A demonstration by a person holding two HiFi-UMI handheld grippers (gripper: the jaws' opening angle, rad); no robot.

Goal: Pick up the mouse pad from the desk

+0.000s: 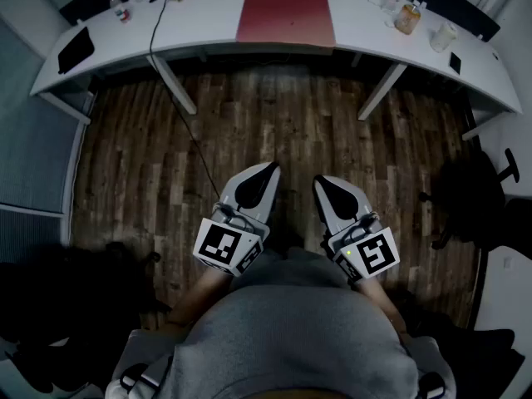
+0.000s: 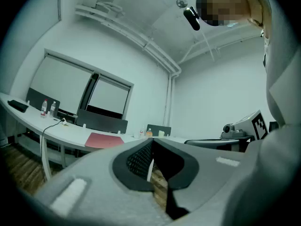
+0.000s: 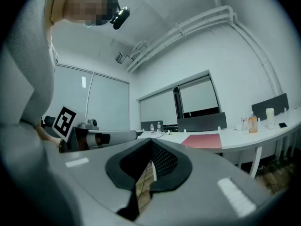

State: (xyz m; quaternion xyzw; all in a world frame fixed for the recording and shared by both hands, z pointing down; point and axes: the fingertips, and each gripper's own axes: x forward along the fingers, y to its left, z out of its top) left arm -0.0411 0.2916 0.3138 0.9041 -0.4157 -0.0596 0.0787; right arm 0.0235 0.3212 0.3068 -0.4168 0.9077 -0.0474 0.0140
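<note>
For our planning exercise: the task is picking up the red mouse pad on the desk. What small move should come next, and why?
Probably step toward the desk: the mouse pad lies flat across the wooden floor, far beyond the left gripper and right gripper, both shut and empty.

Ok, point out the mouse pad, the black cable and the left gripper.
mouse pad [image 1: 285, 17]: head view, middle of its red top.
black cable [image 1: 154, 27]: head view, its upper stretch.
left gripper [image 1: 272, 167]: head view, between its shut jaw tips.
</note>
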